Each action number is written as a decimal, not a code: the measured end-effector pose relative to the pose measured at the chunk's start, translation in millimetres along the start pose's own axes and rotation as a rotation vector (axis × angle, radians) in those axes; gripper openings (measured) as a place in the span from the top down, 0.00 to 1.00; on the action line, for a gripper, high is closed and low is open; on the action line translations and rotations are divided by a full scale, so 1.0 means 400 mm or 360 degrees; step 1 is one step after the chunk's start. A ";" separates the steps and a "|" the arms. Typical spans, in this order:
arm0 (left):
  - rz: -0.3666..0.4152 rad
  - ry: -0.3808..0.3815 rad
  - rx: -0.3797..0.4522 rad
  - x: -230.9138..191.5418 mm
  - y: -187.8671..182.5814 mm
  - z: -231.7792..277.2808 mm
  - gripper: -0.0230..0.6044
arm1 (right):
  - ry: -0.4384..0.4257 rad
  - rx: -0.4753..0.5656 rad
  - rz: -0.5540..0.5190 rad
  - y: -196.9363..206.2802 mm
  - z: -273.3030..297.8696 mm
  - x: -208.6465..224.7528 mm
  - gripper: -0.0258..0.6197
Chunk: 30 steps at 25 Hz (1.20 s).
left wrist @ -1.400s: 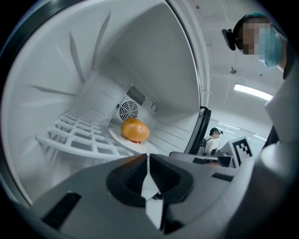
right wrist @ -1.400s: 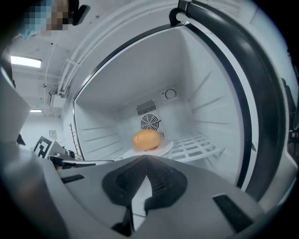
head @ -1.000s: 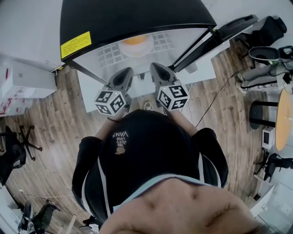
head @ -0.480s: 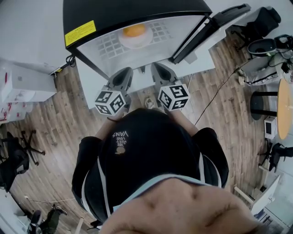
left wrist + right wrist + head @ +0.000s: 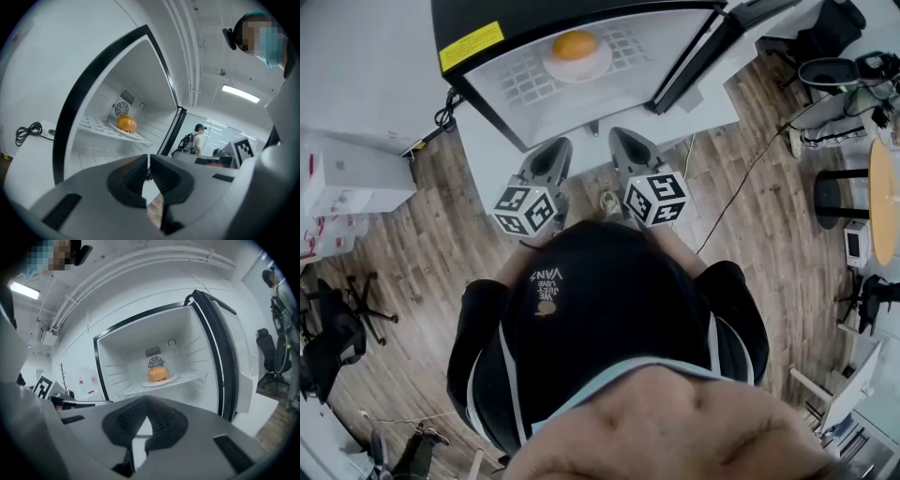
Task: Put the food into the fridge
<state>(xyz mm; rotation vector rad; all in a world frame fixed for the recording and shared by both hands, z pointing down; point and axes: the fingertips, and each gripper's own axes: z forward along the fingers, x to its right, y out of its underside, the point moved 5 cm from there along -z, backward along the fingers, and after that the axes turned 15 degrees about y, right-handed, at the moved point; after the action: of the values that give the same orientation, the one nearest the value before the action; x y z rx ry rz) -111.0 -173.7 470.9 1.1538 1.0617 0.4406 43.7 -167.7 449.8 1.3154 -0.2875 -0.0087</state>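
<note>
An orange-brown round piece of food [image 5: 575,44] lies on a white plate [image 5: 598,64] on the wire shelf of the open fridge [image 5: 534,98]. It also shows in the left gripper view as the food [image 5: 126,123] and in the right gripper view as the food [image 5: 158,374] on the plate [image 5: 171,379]. My left gripper [image 5: 553,152] and right gripper [image 5: 622,142] are side by side in front of the fridge, well short of the shelf. In their own views the left gripper [image 5: 148,165] and right gripper [image 5: 146,408] are shut and hold nothing.
The fridge door [image 5: 705,52] stands open to the right. A black cable [image 5: 445,111] hangs at the fridge's left side. White boxes [image 5: 347,173] sit at the left, office chairs [image 5: 834,70] and a round table [image 5: 883,202] at the right. A person with a backpack [image 5: 196,138] stands far off.
The fridge has slid toward the top of the head view, so it stands farther from me. Both grippers keep their places in front of me, still shut.
</note>
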 end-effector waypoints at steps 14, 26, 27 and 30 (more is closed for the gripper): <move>-0.0020 0.0096 -0.0021 0.038 0.048 -0.075 0.92 | 0.0118 0.0005 0.0013 0.052 -0.100 -0.044 0.94; -0.0020 0.0086 0.0024 0.049 0.048 -0.113 0.92 | 0.0110 0.0002 -0.0008 0.060 -0.123 -0.067 0.94; -0.0018 0.0085 0.0029 0.051 0.047 -0.112 0.92 | 0.0107 0.0007 -0.0010 0.057 -0.123 -0.066 0.94; -0.0016 0.0081 0.0042 0.060 0.045 -0.111 0.92 | 0.0098 0.0019 -0.0017 0.047 -0.126 -0.064 0.94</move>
<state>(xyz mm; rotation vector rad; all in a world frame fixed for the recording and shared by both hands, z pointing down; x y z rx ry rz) -133.6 -125.2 475.2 1.1656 1.1196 0.4513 26.8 -110.5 451.4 1.3264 -0.2283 0.0244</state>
